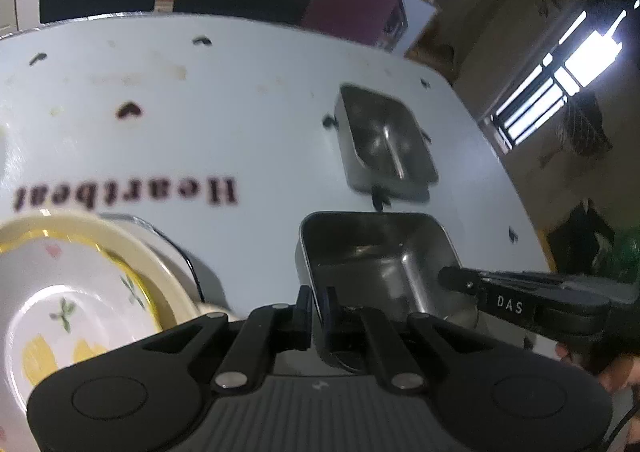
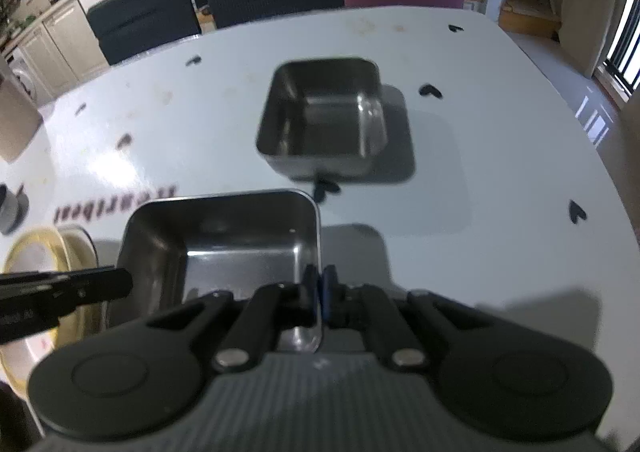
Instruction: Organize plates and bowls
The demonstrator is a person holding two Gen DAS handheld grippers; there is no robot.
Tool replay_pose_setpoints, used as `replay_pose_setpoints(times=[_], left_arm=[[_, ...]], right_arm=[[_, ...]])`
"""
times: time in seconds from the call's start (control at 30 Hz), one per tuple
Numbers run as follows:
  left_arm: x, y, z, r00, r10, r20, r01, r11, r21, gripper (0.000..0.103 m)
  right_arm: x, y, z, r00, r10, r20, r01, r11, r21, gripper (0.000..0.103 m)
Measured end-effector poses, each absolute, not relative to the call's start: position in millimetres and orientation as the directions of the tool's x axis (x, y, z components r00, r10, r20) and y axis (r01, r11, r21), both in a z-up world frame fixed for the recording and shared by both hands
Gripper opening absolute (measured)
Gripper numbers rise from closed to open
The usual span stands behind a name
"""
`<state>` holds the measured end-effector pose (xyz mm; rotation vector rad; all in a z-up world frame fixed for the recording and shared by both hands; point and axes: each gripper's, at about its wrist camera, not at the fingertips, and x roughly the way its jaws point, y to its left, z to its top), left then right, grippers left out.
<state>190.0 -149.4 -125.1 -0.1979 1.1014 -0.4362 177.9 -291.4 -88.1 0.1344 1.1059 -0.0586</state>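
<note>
Both grippers hold the same metal bowl [image 1: 372, 264]. The left gripper [image 1: 318, 304] is pinched shut on one thin wall. The right gripper [image 2: 319, 292] is pinched shut on the wall across from it. The bowl seems to be lifted a bit above the white table [image 2: 500, 131], since a shadow lies under it.

A second metal bowl [image 2: 324, 119] of the same shape sits on the table just past the held one. A stack of round plates [image 1: 80, 292] is on the left, near the held bowl.

The metal bowl looks stiff and light, and it will not break. Its shiny walls are likely slippery, so a pinch low over the rim is best. Two grips on facing walls should keep it level. The plates look breakable and need soft handling.
</note>
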Motion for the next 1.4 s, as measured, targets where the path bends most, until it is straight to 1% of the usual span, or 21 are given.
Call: replay_pose_setpoints(times=[0.3,0.77,0.83,0.87,0.9,0.93,0.97,1.0,1.03,1.2,1.27,1.4], left_arm=[[179,-164,-140,0.338,-0.398,-0.853,0.297,0.905,-0.305,0.006],[178,-163,-138,0.332,-0.401,-0.854,0.328,0.898,-0.294,0.007],[176,-164,-135,0.330,-0.388,-0.861,0.338,0.900,-0.276,0.014],[174,-165,-131,0.335,-0.388,-0.859,0.352,0.897,-0.268,0.029],[172,-165,-127,0.344,-0.399,-0.850,0.372,0.889,-0.267,0.041],[171,-165,-124,0.352,-0.411,-0.841,0.390,0.881,-0.267,0.046],[170,-165,-120,0.365,-0.413,-0.834,0.399,0.879,-0.260,0.054],[169,-165,-115,0.386,-0.415,-0.824,0.410,0.877,-0.250,0.058],[169,-164,-112,0.401,-0.419,-0.814,0.420,0.874,-0.244,0.059],[180,-156,-96,0.481,-0.427,-0.766,0.414,0.881,-0.231,0.071],[189,-153,-94,0.500,-0.422,-0.756,0.395,0.888,-0.235,0.071],[210,-143,-95,0.512,-0.427,-0.746,0.339,0.898,-0.282,0.071]], right_arm=[[165,-294,-99,0.383,-0.005,-0.924,0.085,0.996,0.030,0.004],[175,-298,-109,0.362,0.011,-0.932,0.097,0.994,0.049,0.004],[175,-299,-109,0.361,0.011,-0.933,0.104,0.993,0.052,0.005],[174,-300,-107,0.365,0.011,-0.931,0.109,0.993,0.054,0.007],[174,-301,-103,0.374,0.012,-0.927,0.114,0.992,0.059,0.014],[174,-304,-99,0.389,0.014,-0.921,0.129,0.989,0.069,0.026],[173,-307,-94,0.407,0.019,-0.913,0.145,0.986,0.084,0.031],[173,-310,-87,0.433,0.027,-0.901,0.160,0.981,0.106,0.042],[172,-314,-81,0.466,0.033,-0.884,0.181,0.975,0.132,0.049],[177,-334,-61,0.613,0.055,-0.788,0.311,0.900,0.304,0.060],[185,-339,-64,0.642,0.042,-0.765,0.378,0.851,0.364,0.061],[207,-348,-81,0.656,0.048,-0.754,0.488,0.735,0.471,0.060]])
